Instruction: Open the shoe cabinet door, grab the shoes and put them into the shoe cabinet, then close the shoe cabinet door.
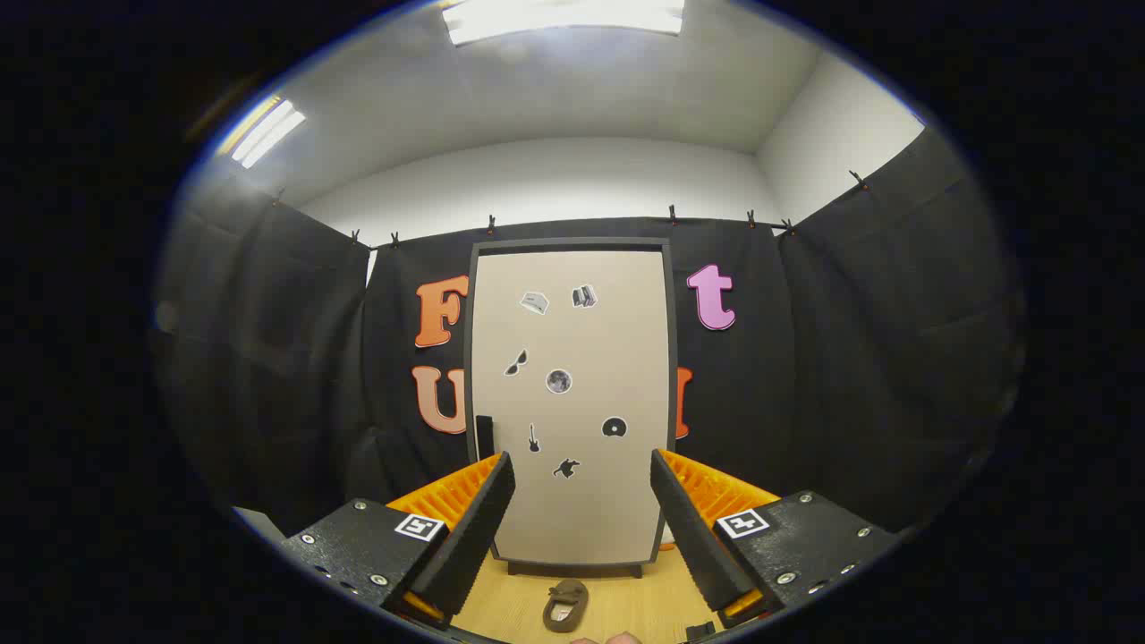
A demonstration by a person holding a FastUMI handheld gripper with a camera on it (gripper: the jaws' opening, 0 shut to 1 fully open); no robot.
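Between wide-open, empty fingers point(581, 528): shoe point(565, 605) on floor, long axis toward closed cabinet door point(572, 402).

Black cloth curtains point(859, 358) hang all the way round the booth, clipped up along the top with small dark clips point(672, 213) — above them it's plain white wall point(555, 179) running up to a white ceiling point(572, 89). Two bright rectangular ceiling light panels point(564, 16) are on, one overhead and one off to the side. Floor's light wood-grain board point(617, 599).
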